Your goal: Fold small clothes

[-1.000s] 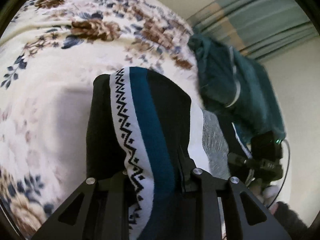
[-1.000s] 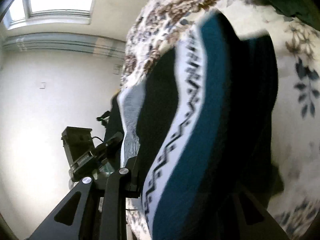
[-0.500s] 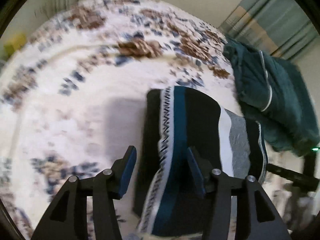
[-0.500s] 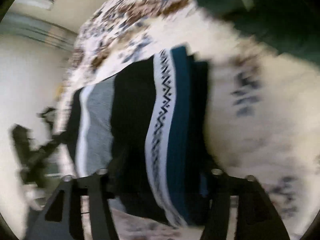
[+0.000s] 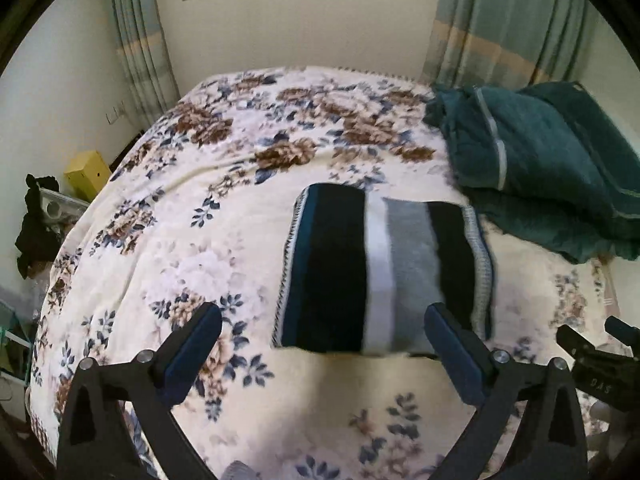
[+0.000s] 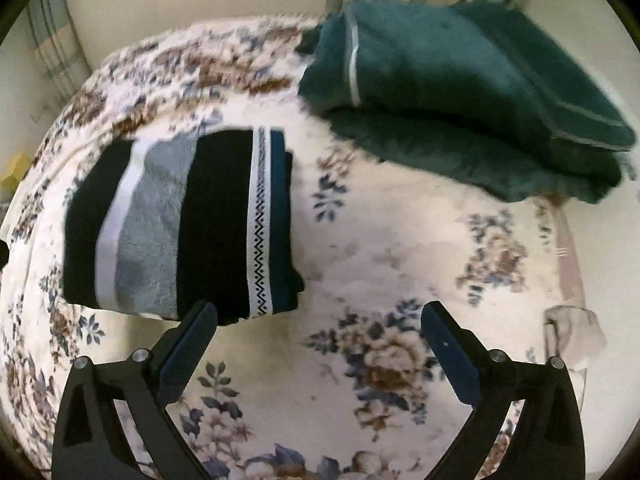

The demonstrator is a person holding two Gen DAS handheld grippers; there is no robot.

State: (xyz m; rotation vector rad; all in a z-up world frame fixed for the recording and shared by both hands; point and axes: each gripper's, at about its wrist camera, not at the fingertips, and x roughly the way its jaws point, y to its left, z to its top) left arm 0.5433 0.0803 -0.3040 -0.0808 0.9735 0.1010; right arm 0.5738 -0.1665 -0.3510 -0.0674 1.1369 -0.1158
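A folded garment [image 5: 384, 272] with black, white, grey and teal stripes and a zigzag band lies flat on the floral blanket [image 5: 200, 216]. The right wrist view shows this garment [image 6: 180, 224] at the left. My left gripper [image 5: 322, 326] hangs above its near edge, jaws opening wide, nothing between the pads. My right gripper [image 6: 318, 322] is raised over bare blanket [image 6: 400, 248] to the right of the garment, jaws also opening, holding nothing. Part of the right gripper's body [image 5: 600, 364] shows at the lower right of the left wrist view.
A folded dark green blanket [image 5: 540, 168] lies at the bed's far right, also in the right wrist view [image 6: 460, 92]. Curtains [image 5: 500, 20] and a window wall stand behind the bed. A yellow box [image 5: 88, 170] and dark clutter sit beside the bed's left edge.
Both grippers let go of the striped garment, opened wide and rose away from it. The garment now lies flat on the bed.
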